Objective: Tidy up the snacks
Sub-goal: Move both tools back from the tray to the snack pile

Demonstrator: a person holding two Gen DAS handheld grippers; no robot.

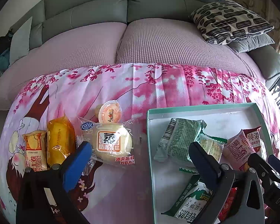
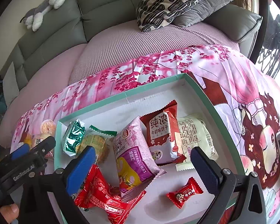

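Observation:
A shallow teal-rimmed white box (image 1: 201, 106) (image 2: 121, 96) lies on the floral cloth and holds several snack packs, among them a pink Swiss roll pack (image 2: 134, 156), a red milk biscuit pack (image 2: 163, 136) and a green pack (image 1: 179, 140). Left of the box lie a steamed cake pack (image 1: 110, 141), a jelly cup (image 1: 110, 113), a yellow cake pack (image 1: 60, 141) and an orange Swiss roll pack (image 1: 35, 150). My left gripper (image 1: 140, 153) is open and empty, straddling the box's left rim. My right gripper (image 2: 143, 158) is open and empty above the pink pack.
The cloth (image 1: 158, 85) covers a table in front of a grey sofa with pink seat covers (image 1: 149, 43). A patterned cushion (image 1: 231, 21) lies at the sofa's right. A plush toy (image 2: 46, 3) rests on the backrest. A small red candy (image 2: 184, 192) lies in the box.

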